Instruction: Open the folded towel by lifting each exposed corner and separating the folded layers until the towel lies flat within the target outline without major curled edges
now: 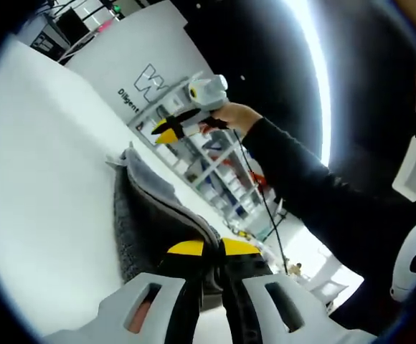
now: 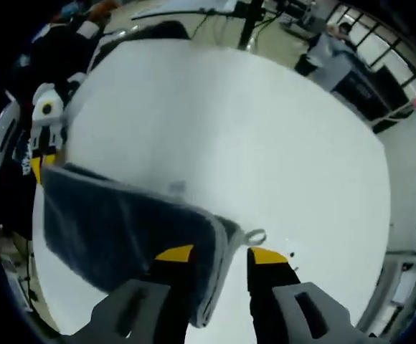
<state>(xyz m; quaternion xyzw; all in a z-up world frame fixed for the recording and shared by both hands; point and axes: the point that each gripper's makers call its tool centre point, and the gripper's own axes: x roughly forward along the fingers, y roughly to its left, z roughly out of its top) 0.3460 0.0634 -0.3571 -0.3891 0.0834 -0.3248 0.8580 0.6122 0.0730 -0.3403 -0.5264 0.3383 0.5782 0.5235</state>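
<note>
Table (image 2: 265, 143): white, spread beyond both pairs of jaws.
Towel (image 2: 122, 222): dark grey, lifted off the table, stretched between the two grippers; small loop tag at the corner nearest the right jaws.
Left gripper (image 1: 213, 247): yellow-tipped jaws closed narrow on a towel (image 1: 150, 208) edge, fabric rising ahead.
Right gripper (image 2: 222, 253): jaws apart, towel corner between them; grip unclear.
Hand (image 1: 233, 115): ahead of left jaws, holding the right gripper aloft.

The white worktop (image 2: 265, 143) lies bare and open around the grey towel (image 2: 122, 229) (held up between both tongs), while shelving (image 1: 215, 168) and a sign board (image 1: 150, 50) crowd its far edge.
</note>
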